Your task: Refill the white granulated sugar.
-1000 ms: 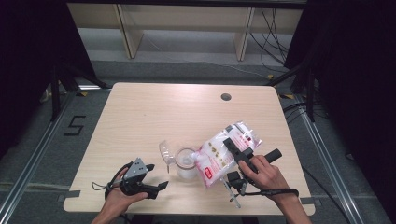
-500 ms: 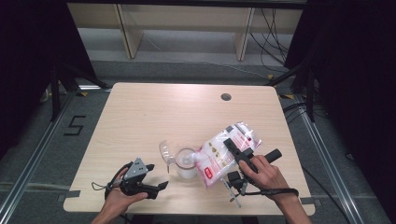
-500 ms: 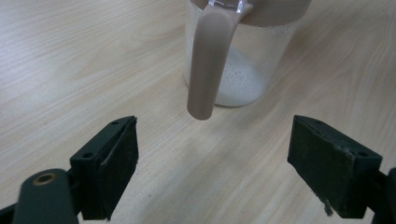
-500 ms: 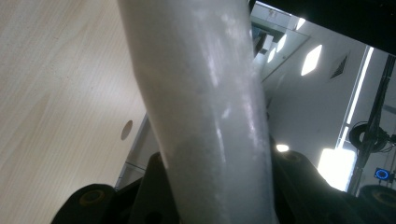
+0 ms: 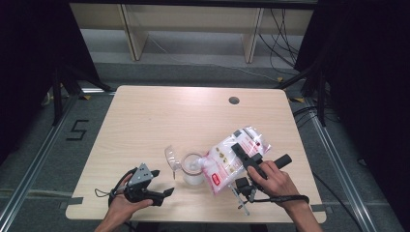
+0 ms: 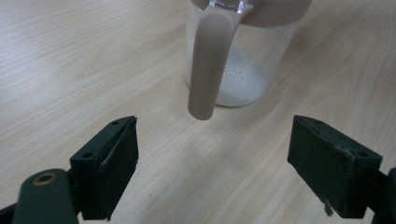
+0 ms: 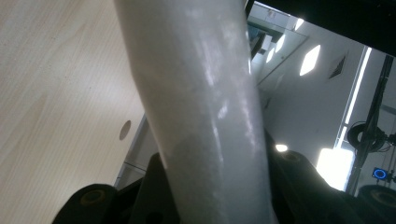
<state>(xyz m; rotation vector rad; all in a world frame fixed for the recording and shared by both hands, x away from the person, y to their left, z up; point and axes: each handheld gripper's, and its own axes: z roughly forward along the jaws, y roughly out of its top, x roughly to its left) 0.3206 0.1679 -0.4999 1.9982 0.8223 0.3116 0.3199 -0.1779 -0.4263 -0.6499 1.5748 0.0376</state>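
A clear jar (image 5: 192, 170) with a little white powder at its bottom stands near the table's front middle, its clear lid (image 5: 172, 159) hanging open to the left. In the left gripper view the jar (image 6: 252, 56) stands just ahead, its beige handle (image 6: 209, 70) pointing at me. My right gripper (image 5: 241, 152) is shut on a plastic bag of white powder (image 5: 227, 162) with red print, tilted with its lower end at the jar's mouth. The bag (image 7: 205, 112) rises between that gripper's jaws (image 7: 219, 186). My left gripper (image 5: 163, 182) rests open on the table left of the jar, nothing between its pads (image 6: 119, 158).
The light wooden table (image 5: 159, 116) has a round cable hole (image 5: 234, 100) at its back right. A shelf frame (image 5: 193, 19) stands behind the table, and cables lie on the grey floor to the right. Both hands work close to the front edge.
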